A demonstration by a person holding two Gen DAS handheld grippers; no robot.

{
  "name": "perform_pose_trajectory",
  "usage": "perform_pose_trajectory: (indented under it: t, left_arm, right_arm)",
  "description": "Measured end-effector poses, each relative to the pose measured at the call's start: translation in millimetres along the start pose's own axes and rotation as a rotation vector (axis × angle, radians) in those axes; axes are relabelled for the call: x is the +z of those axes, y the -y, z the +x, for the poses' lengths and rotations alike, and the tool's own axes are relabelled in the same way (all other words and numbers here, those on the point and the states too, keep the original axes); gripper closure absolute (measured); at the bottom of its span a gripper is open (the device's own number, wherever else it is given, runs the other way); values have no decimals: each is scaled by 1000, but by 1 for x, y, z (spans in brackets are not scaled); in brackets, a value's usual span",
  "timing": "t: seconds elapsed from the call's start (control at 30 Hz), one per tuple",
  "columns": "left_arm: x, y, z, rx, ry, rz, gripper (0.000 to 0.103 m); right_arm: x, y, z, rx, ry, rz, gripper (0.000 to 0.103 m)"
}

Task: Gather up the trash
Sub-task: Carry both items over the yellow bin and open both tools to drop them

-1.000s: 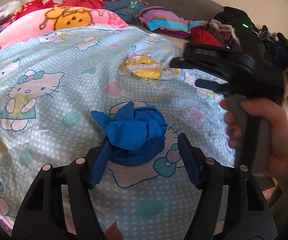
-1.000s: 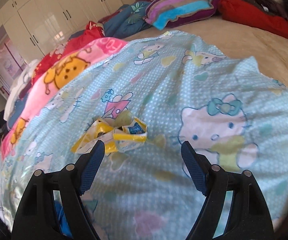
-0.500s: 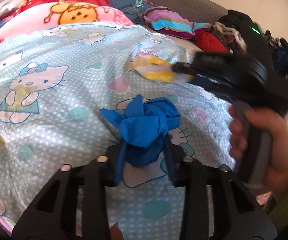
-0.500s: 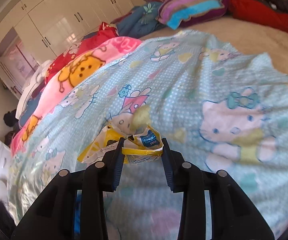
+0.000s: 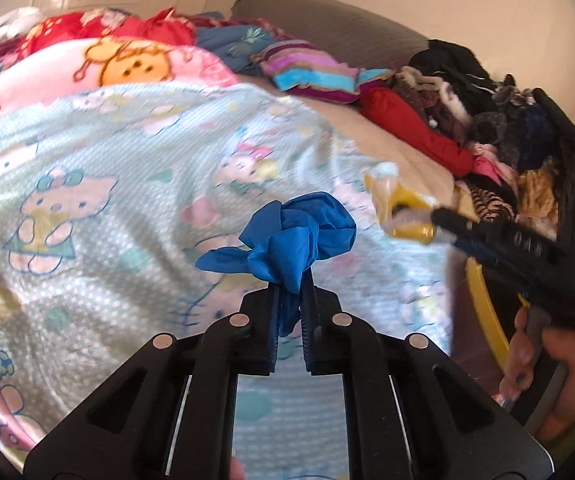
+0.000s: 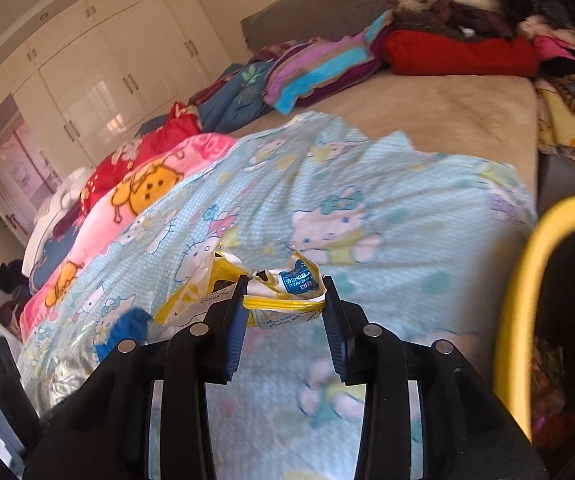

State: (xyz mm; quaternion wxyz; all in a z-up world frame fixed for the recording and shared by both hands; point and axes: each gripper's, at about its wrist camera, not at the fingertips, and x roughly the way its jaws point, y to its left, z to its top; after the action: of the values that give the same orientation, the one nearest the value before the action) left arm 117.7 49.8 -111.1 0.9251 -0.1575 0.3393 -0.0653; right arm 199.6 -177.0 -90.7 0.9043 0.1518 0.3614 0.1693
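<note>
**Both grippers hold trash above the bed**

Your left gripper [image 5: 290,292] has its fingers pressed almost fully together on a crumpled blue glove [image 5: 287,236], pinching its lower end so the bulk of the glove bunches up above the fingertips. It hangs clear over the light blue cartoon-cat blanket [image 5: 99,152] that covers the bed.

Your right gripper [image 6: 283,300] has its fingers partly closed, clamped on both sides of a crumpled yellow and white wrapper [image 6: 279,292]; the wrapper spans the gap between them and sticks out to the left. In the left wrist view, your hand [image 5: 555,364] grips that tool's handle at the right edge.

A yellow-rimmed bin [image 6: 515,300] stands just right of the right gripper, beside the bed. Folded blankets and piled clothes [image 6: 463,20] lie along the far side, white wardrobes [image 6: 99,68] behind.
</note>
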Motion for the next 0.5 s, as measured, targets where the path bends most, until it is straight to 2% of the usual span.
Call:
perform_pose_trajectory:
  t: [0.13, 0.5]
  left_arm:
    - [6, 19, -8, -33, 22, 27, 98]
    - [8, 69, -21, -108, 38, 109, 98]
  right_arm:
    - [-5, 17, -28, -26, 18, 30, 69]
    - [8, 53, -86, -96, 94, 47, 69]
